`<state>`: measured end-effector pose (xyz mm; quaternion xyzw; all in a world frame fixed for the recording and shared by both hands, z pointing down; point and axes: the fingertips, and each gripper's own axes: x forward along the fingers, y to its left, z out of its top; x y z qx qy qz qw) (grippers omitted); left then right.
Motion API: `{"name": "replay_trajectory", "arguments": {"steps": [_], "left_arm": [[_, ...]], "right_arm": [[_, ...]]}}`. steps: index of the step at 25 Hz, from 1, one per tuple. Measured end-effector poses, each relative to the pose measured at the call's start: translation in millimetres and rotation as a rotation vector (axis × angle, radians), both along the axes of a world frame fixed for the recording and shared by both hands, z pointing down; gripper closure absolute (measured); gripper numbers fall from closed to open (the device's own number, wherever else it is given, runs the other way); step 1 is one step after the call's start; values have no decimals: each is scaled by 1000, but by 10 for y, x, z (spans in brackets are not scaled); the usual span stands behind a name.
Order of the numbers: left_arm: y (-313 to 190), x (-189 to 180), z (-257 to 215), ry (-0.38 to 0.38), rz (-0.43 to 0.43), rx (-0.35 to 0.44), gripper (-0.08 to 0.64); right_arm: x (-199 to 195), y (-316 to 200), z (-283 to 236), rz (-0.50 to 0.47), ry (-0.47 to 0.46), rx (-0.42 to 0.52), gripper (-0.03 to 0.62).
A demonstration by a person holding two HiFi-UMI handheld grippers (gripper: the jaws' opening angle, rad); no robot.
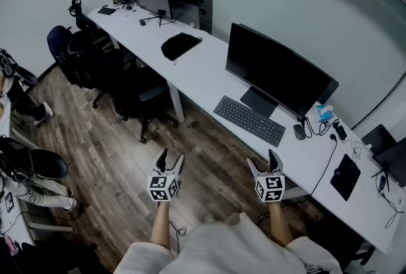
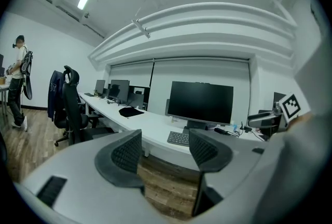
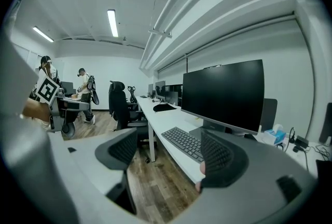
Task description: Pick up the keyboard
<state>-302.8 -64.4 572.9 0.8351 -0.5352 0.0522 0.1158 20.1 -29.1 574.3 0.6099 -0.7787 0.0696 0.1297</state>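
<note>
A dark keyboard [image 1: 249,120] lies on the long white desk [image 1: 203,73] in front of a black monitor [image 1: 276,70]. It shows small in the left gripper view [image 2: 178,138] and closer in the right gripper view [image 3: 183,142]. My left gripper [image 1: 170,159] hangs over the wooden floor, short of the desk, jaws open and empty. My right gripper [image 1: 263,159] is near the desk's front edge below the keyboard, also open with nothing between its fingers. Neither touches the keyboard.
A mouse [image 1: 299,132], cables and a tissue pack [image 1: 325,113] sit right of the keyboard. A black bag [image 1: 179,45] lies further along the desk. Black office chairs [image 1: 136,92] stand at the desk to the left. People [image 3: 85,88] stand at the room's far end.
</note>
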Motion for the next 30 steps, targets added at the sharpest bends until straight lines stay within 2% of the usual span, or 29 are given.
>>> {"name": "replay_trajectory", "arguments": {"steps": [16,30], "left_arm": [[-533,120,140,-13,28,-22,278],[-1513,360,90,-32,-25,-27,278]], "right_arm": [[141,-484,160,31,-13,-19,224],[399,-1674,212,-10,-36,-20,224]]}}
